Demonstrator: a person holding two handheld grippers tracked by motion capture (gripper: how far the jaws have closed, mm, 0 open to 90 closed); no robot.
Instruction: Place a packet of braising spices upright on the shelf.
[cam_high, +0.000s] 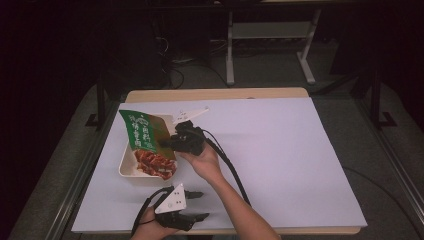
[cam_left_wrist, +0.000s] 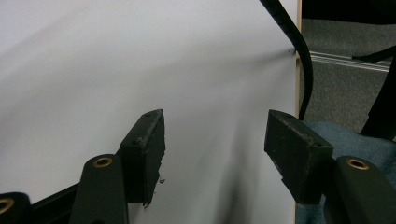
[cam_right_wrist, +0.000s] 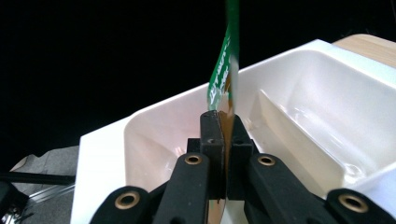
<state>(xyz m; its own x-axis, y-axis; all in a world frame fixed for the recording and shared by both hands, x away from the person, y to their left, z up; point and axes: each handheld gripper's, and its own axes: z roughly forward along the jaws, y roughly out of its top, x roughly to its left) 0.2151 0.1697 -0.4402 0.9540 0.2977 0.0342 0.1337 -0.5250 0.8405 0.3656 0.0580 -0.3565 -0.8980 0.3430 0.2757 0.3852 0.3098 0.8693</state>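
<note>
The right gripper has its jaws closed tight on the edge of a flat green printed food packet — a sleeve with white writing too small to read and a picture of red-brown food at its lower end; the packet stands on edge between the jaws above a white moulded plastic tray; its hollow compartments look bare. The left gripper hovers over the white table sheet, jaws spread wide — holding nothing.
</note>
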